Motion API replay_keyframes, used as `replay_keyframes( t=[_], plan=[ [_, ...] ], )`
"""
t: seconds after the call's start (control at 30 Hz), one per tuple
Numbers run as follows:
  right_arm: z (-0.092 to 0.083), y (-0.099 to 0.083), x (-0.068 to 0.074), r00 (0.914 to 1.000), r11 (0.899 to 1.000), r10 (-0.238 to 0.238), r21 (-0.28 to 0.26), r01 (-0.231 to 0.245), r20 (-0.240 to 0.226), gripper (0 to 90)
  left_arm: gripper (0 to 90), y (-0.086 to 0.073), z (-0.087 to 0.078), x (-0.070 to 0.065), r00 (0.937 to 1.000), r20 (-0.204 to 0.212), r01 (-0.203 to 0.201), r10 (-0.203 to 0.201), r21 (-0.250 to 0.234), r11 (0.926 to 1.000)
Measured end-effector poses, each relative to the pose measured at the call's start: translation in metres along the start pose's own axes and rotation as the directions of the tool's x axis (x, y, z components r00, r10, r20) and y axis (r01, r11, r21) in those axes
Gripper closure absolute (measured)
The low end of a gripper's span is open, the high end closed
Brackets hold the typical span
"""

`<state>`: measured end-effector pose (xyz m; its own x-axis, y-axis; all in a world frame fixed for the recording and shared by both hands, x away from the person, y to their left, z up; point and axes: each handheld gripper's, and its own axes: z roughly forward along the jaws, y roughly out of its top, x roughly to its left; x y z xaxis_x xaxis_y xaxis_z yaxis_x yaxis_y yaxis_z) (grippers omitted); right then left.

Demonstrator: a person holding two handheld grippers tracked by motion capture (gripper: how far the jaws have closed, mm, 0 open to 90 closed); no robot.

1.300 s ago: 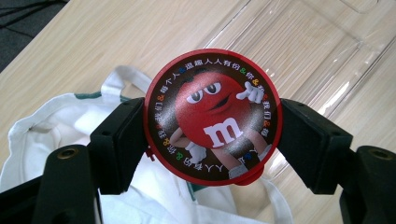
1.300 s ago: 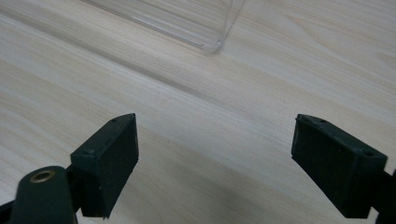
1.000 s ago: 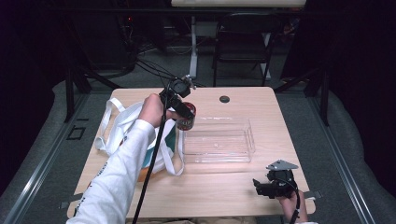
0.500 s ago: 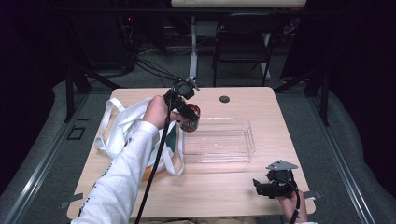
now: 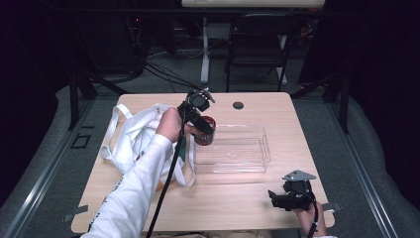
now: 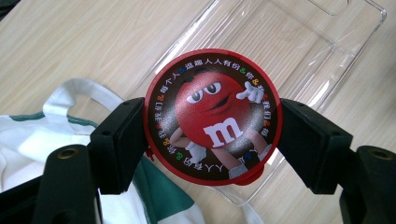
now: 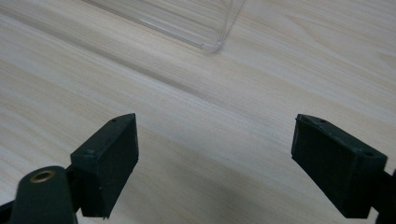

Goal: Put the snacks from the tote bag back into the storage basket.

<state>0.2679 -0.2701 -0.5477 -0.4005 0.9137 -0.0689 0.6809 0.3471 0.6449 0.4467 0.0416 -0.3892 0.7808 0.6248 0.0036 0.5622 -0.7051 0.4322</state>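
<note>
Your left gripper [image 6: 212, 140], pinching the red tin [image 6: 212, 116], now sits slightly nearer the tray [image 5: 233, 153]; your right gripper [image 7: 215, 163] stays spread, unmoved.

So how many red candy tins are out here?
1: the red candy tin is clamped in the left gripper, held over the near-left edge of the clear tray. The white tote bag might hide more.
</note>
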Motion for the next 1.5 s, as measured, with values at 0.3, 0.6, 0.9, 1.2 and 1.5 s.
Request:
replay_keyframes(
  t=[0.3, 0.6, 0.9, 1.2, 1.5],
  plan=[
    [0.000, 0.000, 0.000, 1.0000, 1.000, 0.004, 0.005, -0.004, 0.000, 14.4, 27.2, -0.006, 0.011, -0.002, 0.9997, 0.023, 0.007, -0.007, 0.008, 0.9999],
    [0.002, 0.001, 0.000, 1.0000, 1.000, 0.007, 0.005, -0.007, 0.000, 14.4, 27.3, -0.012, 0.022, -0.005, 0.9990, 0.043, 0.011, -0.011, 0.015, 0.9998],
    [0.000, 0.000, 0.001, 1.0000, 1.000, 0.002, 0.005, -0.002, 0.003, 14.4, 27.2, -0.022, 0.037, -0.004, 0.9977, 0.054, 0.040, -0.041, 0.023, 0.9989],
    [0.001, 0.000, 0.001, 1.0000, 1.000, 0.009, -0.001, -0.009, -0.005, 14.4, 27.2, -0.031, 0.052, -0.005, 0.9954, 0.078, 0.054, -0.057, 0.033, 0.9980],
    [0.000, 0.000, 0.000, 1.0000, 1.000, 0.004, 0.004, -0.004, 0.000, 14.4, 27.3, -0.035, 0.060, -0.008, 0.9950, 0.084, 0.050, -0.053, 0.040, 0.9979]
  ],
)
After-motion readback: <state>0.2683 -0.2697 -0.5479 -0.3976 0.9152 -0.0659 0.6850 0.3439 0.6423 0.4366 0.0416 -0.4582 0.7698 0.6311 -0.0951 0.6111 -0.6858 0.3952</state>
